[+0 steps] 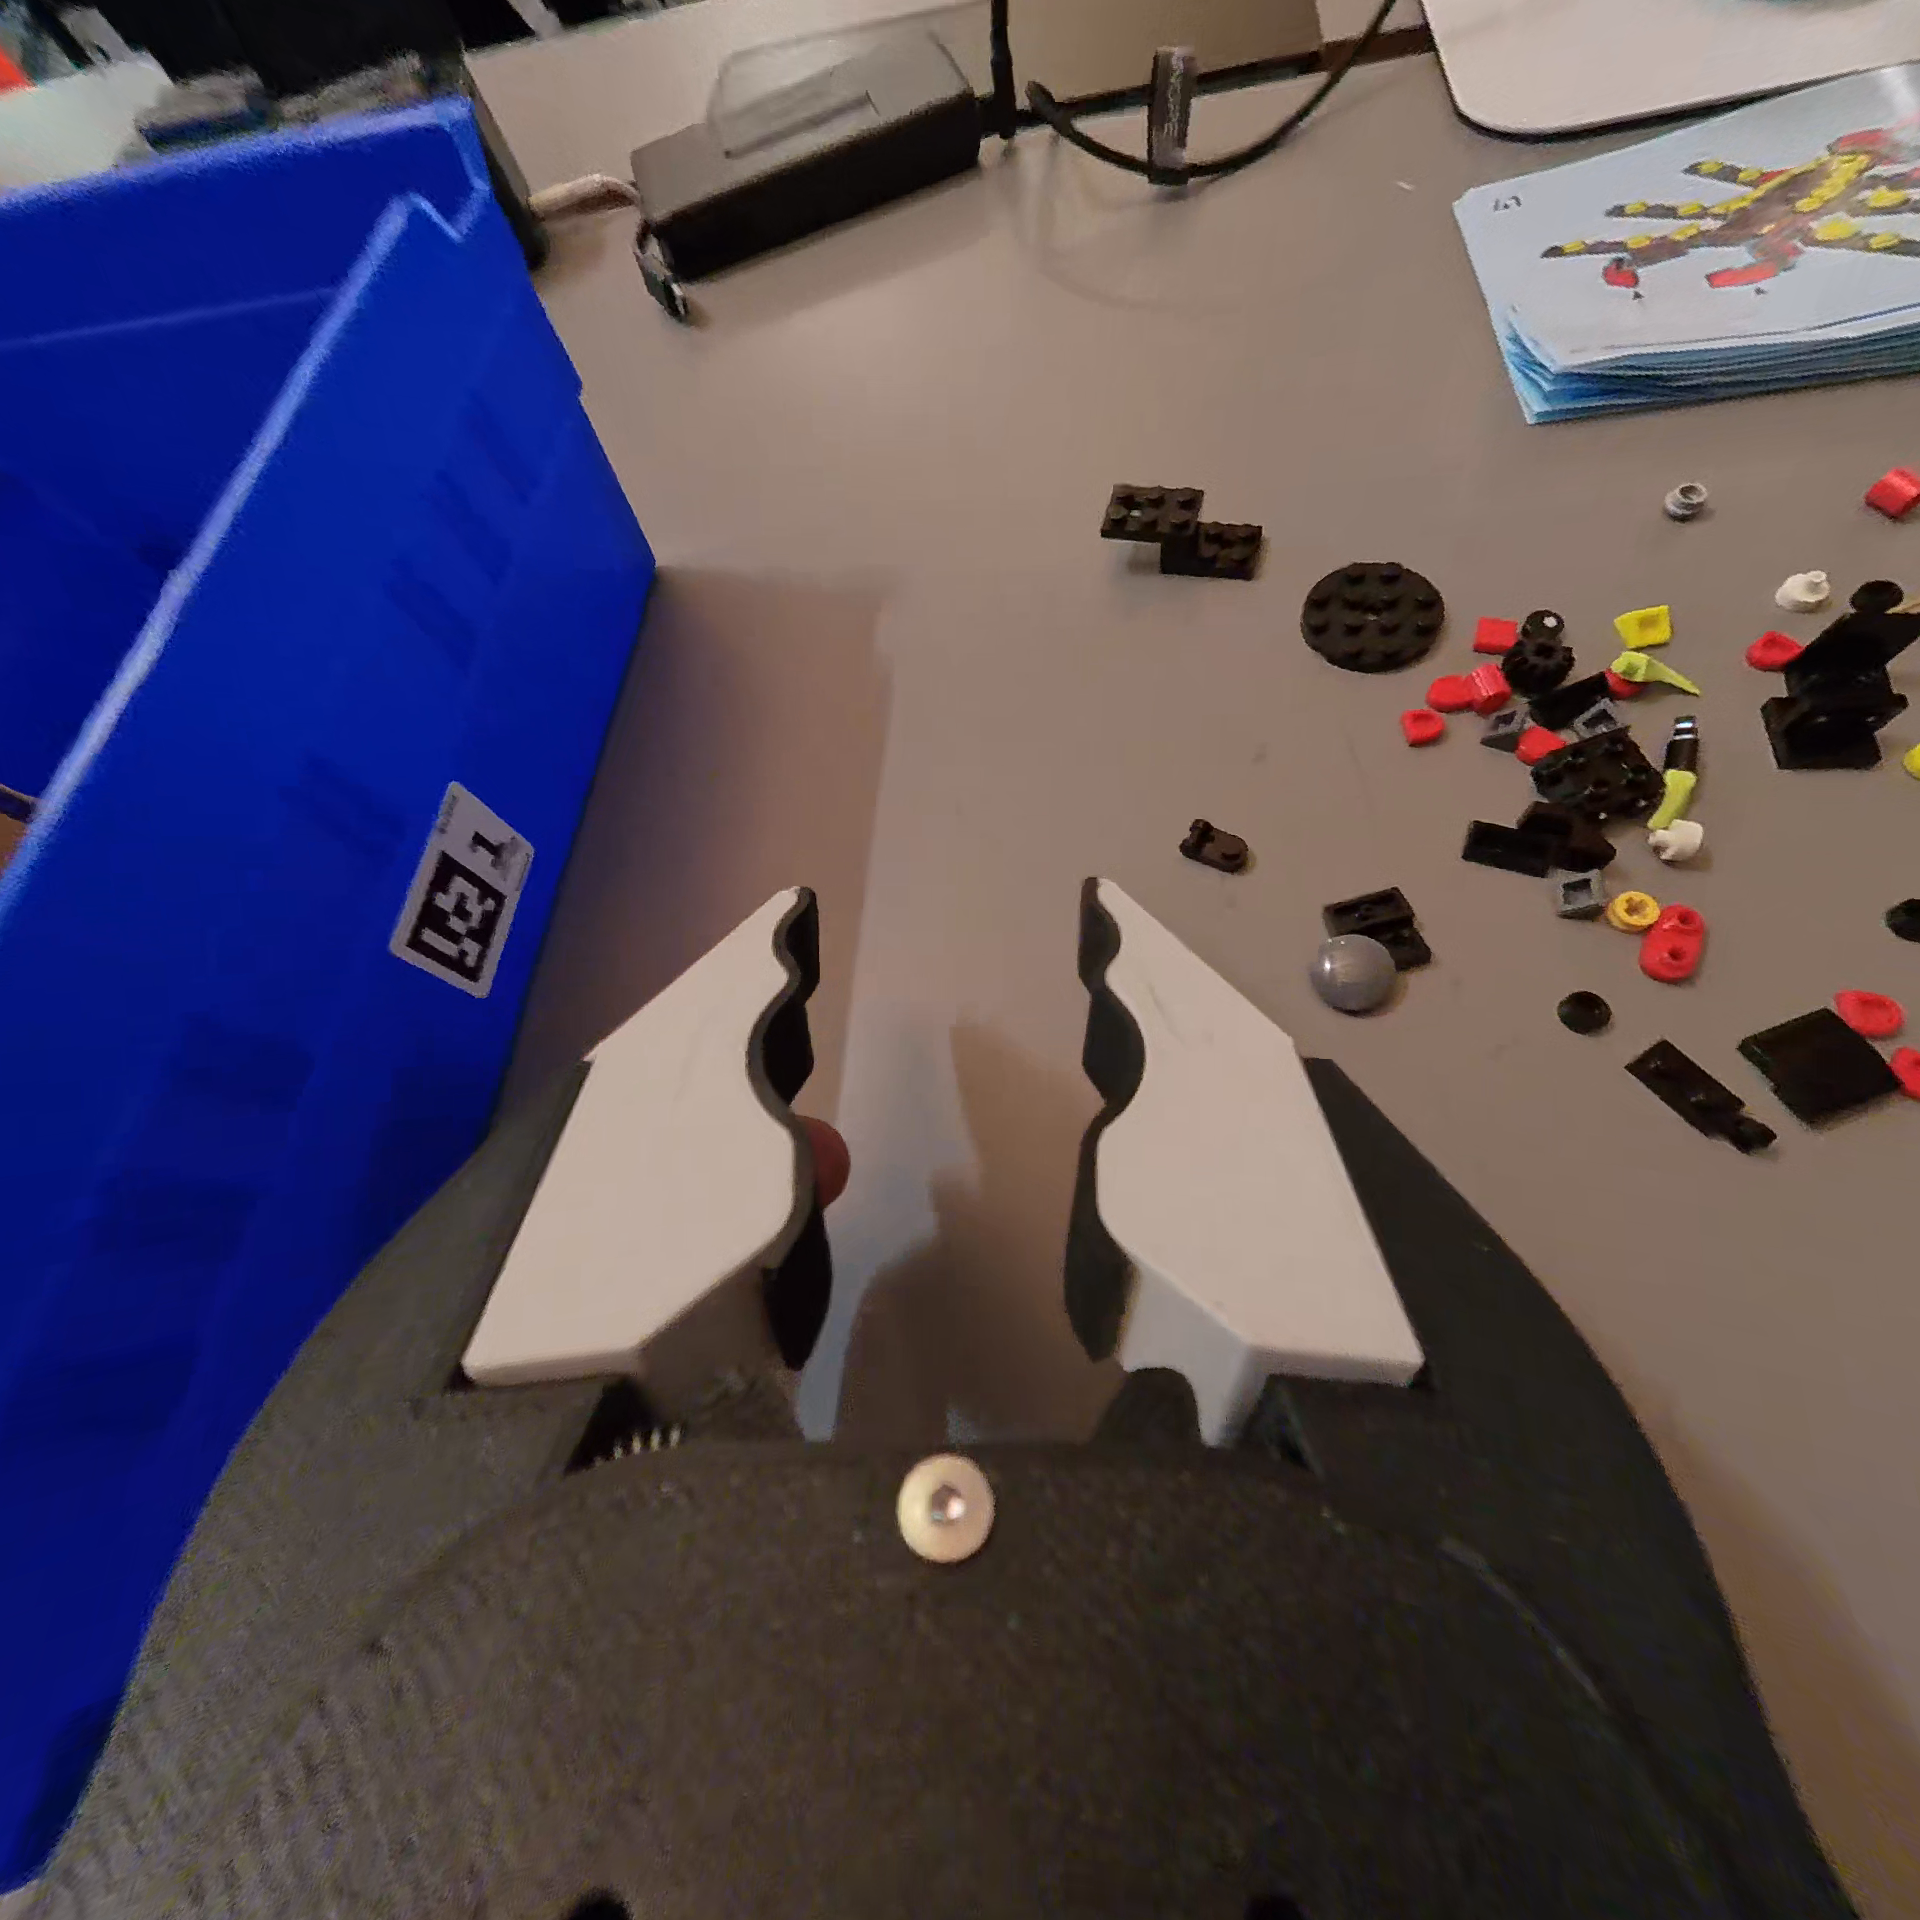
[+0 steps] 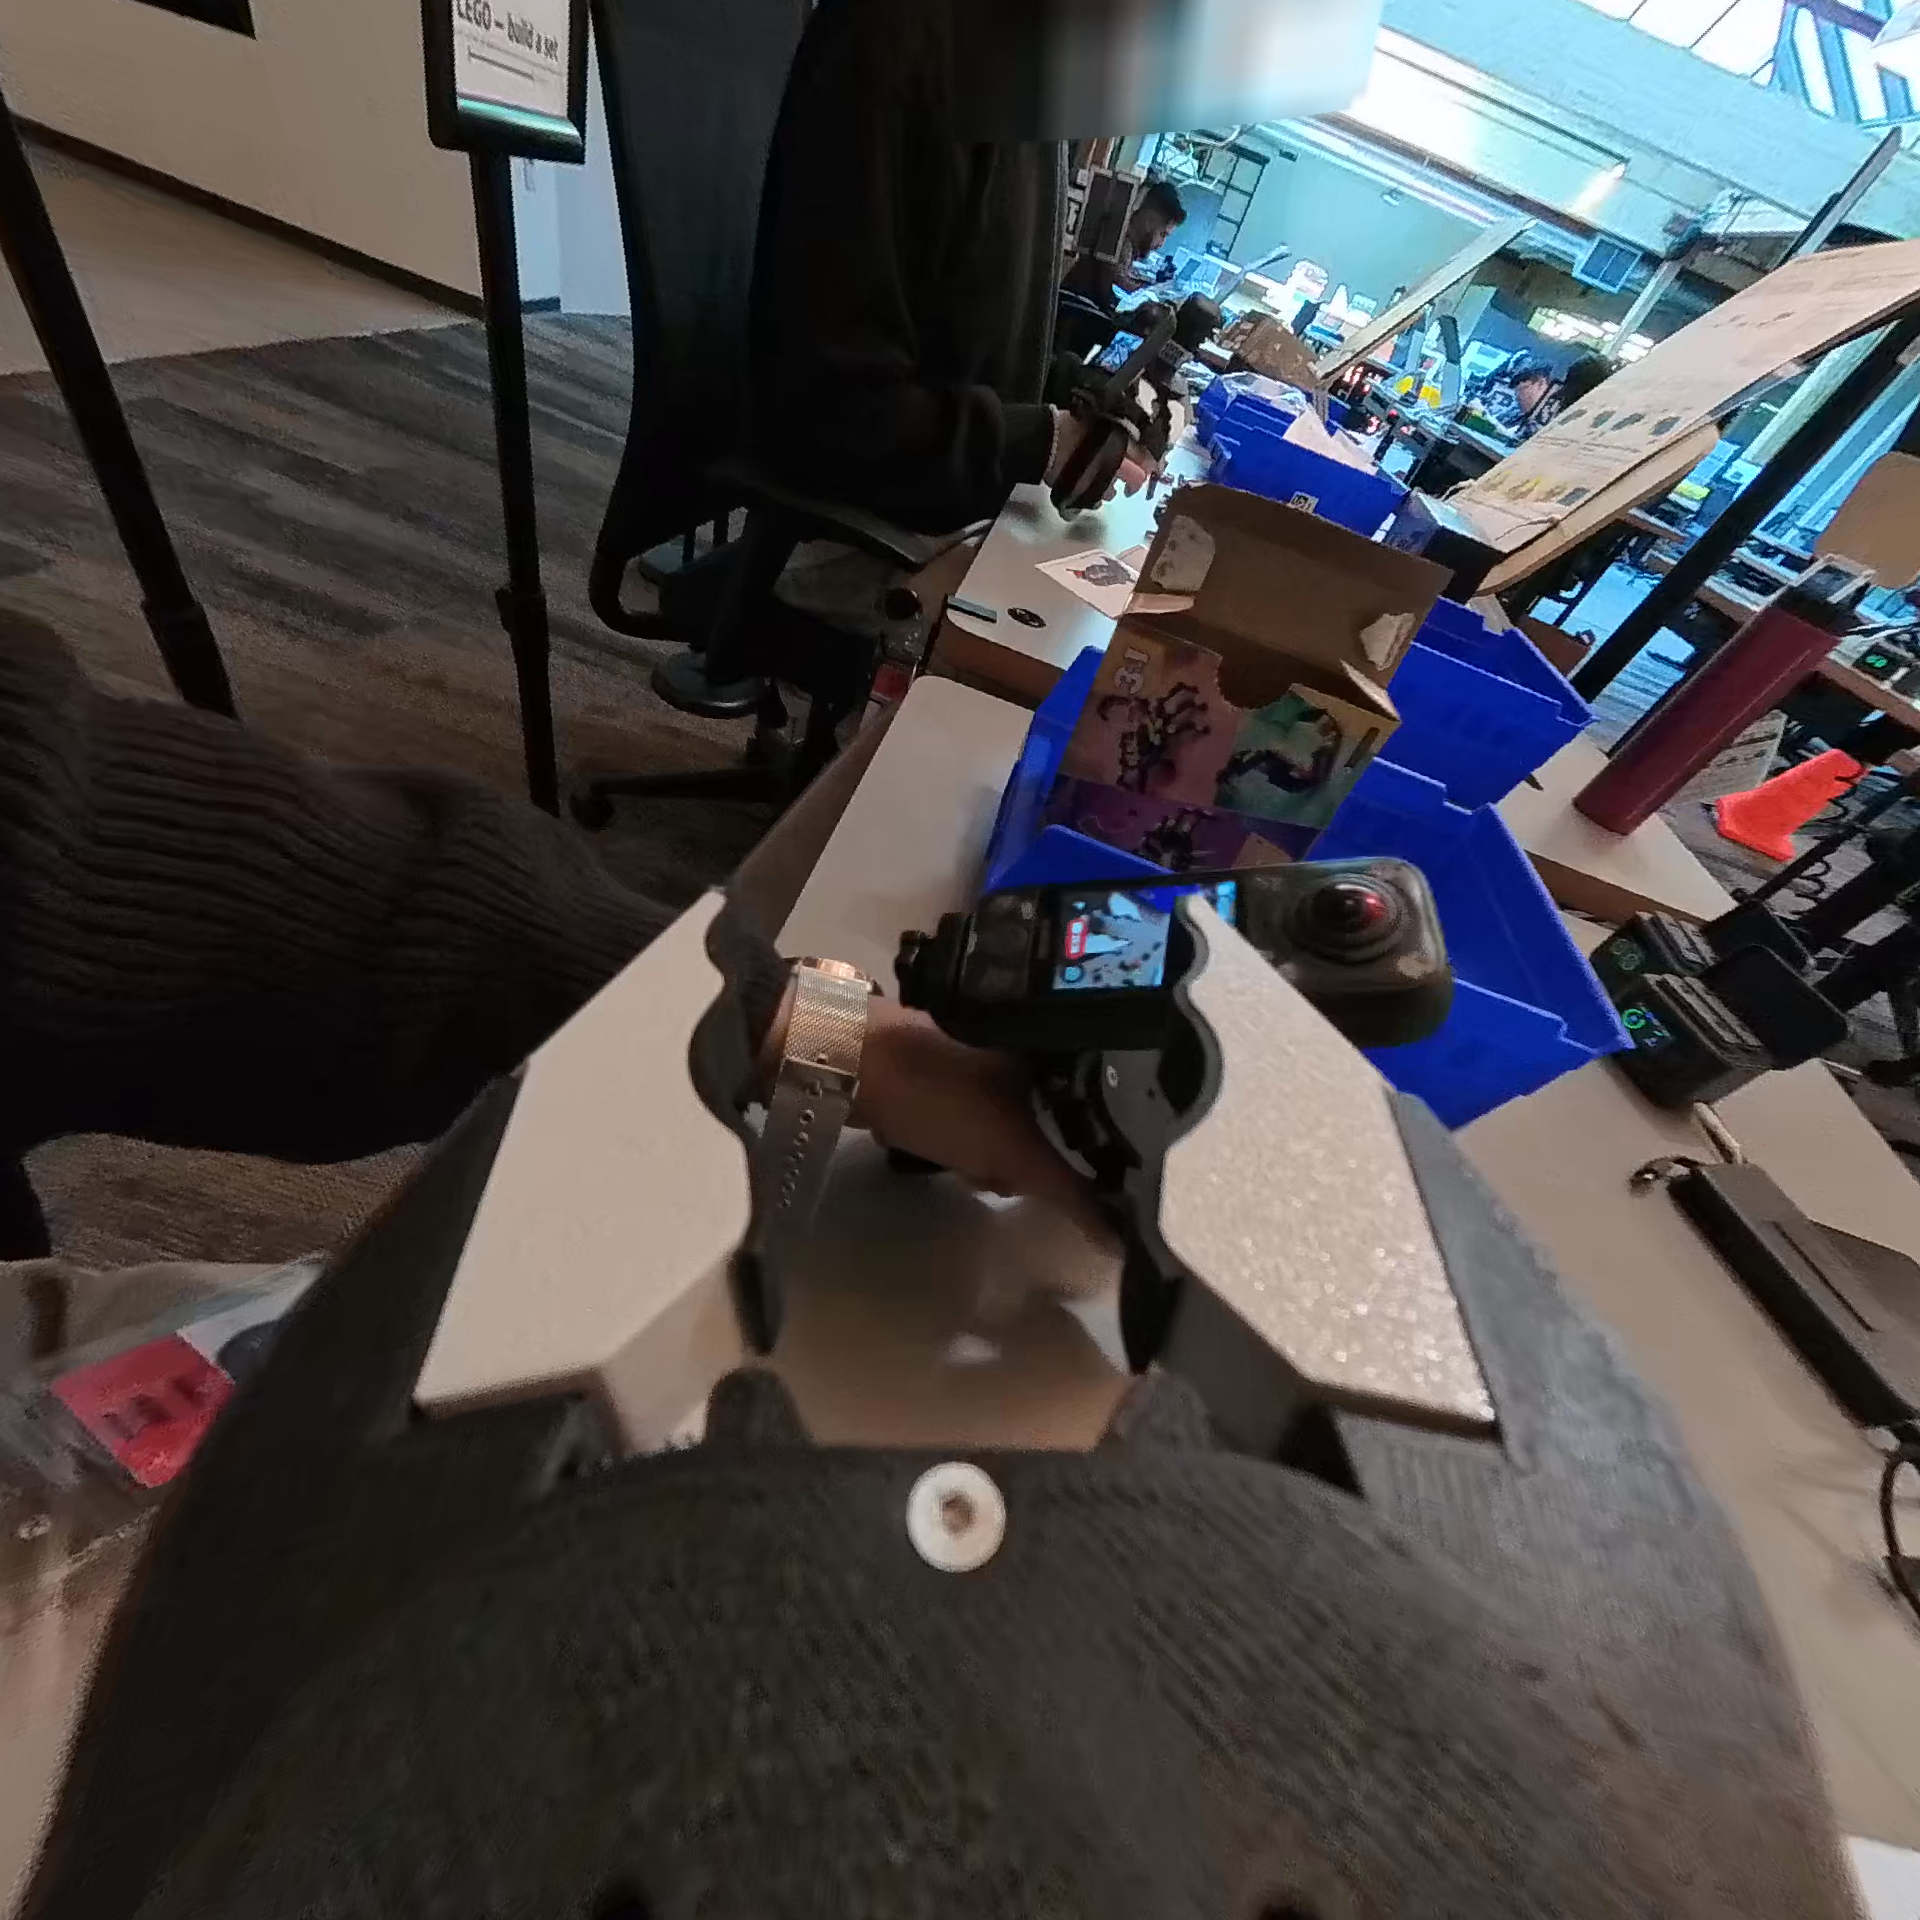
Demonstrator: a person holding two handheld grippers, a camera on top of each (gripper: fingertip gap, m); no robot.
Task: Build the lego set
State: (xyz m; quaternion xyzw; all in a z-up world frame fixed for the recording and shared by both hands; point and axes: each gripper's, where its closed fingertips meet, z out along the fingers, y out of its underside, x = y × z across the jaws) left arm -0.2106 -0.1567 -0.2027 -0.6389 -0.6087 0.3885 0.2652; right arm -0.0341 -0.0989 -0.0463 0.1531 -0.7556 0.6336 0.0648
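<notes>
Left wrist view: bricks (image 1: 1590,769) right of claw (image 1: 948,906)

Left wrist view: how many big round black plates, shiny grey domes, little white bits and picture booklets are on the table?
Big round black plate: 1
Grey dome: 1
Little white bits: 2
Picture booklet: 1
Total: 5

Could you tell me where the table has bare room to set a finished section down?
Bare table runs between the blue bin and the loose pieces, ahead of the open left gripper, up to the black power brick. It is crowded to the right, among the pieces and below the instruction booklet.
</notes>
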